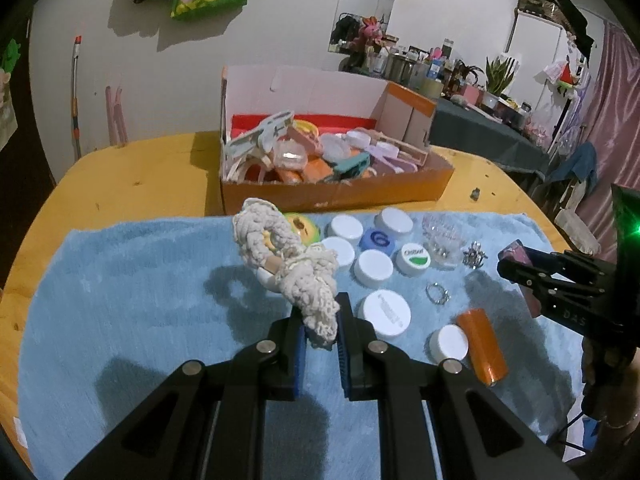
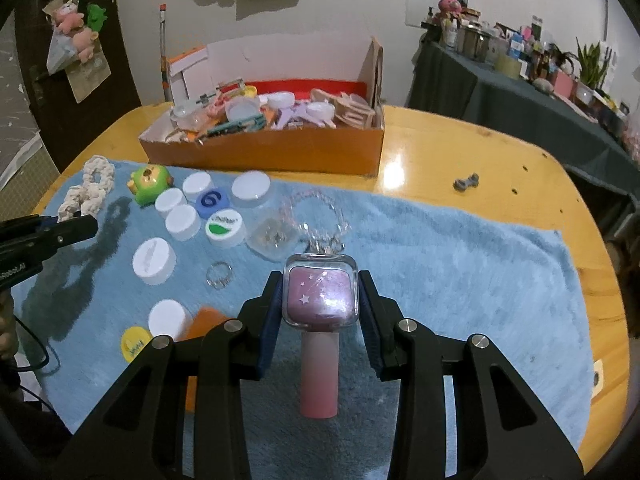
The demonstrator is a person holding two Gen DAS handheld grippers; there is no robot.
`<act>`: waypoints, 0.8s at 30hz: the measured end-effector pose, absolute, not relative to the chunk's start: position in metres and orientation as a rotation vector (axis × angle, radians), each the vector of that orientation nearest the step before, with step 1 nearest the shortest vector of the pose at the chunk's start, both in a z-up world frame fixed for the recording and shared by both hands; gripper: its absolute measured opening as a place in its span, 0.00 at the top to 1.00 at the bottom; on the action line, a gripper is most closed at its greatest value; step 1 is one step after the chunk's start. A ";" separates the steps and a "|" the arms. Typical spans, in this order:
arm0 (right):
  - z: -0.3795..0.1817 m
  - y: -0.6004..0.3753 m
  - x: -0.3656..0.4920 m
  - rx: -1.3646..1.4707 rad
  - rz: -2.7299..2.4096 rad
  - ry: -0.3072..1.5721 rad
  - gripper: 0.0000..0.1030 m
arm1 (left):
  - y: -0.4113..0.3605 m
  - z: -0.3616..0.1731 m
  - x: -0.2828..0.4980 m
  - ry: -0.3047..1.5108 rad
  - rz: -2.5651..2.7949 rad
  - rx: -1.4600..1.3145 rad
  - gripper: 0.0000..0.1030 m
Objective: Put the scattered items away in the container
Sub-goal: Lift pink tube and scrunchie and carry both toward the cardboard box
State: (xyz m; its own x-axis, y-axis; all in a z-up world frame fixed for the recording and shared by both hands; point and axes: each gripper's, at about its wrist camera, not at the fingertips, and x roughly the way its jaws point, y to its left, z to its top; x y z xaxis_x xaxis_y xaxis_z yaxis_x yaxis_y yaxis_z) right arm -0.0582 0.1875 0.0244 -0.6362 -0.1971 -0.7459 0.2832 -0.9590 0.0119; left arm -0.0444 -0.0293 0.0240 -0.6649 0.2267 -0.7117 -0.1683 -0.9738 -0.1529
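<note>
Your left gripper (image 1: 320,336) was pinching the near end of the cream macramé cord piece (image 1: 288,256), its blue pads pressed against the knotted tail. The piece hung lifted above the blue towel (image 1: 120,280), its long axis running away from the fingers, up and to the left toward the orange cardboard box (image 1: 336,192), with the looped ring end farthest from you and a wooden bead midway along it. From the right wrist view it showed as a pale knotted strip (image 2: 90,192) at the towel's far left edge, just beyond the left fingertips.

Your right gripper (image 2: 320,304) was closed on the pink lip gloss bottle (image 2: 320,300), the pads clamping the square clear-cased cap from both sides. Its long axis lay along the gripper's own line: the square cap pointed away toward the box, the round pink tube (image 2: 319,376) pointed back toward you between the fingers.

The box sat on the yellow wooden table (image 2: 500,168) just beyond the towel's far edge, already heaped with caps, clips and small plastic pieces. On the towel lay white bottle caps (image 1: 374,266), a blue cap marked 6 (image 1: 378,239), a green toy (image 2: 150,184), a metal ring (image 2: 219,275) and an orange tube (image 1: 482,346), whose long axis ran near to far.
</note>
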 end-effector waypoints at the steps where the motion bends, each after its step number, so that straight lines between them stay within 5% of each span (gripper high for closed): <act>1: 0.027 0.186 -0.059 1.168 -2.620 0.161 0.67 | -0.029 0.027 -0.045 -0.106 2.685 -1.152 0.86; 24: 0.089 0.148 -0.103 1.046 -2.556 0.246 0.67 | -0.010 0.089 -0.089 0.000 2.657 -1.027 0.86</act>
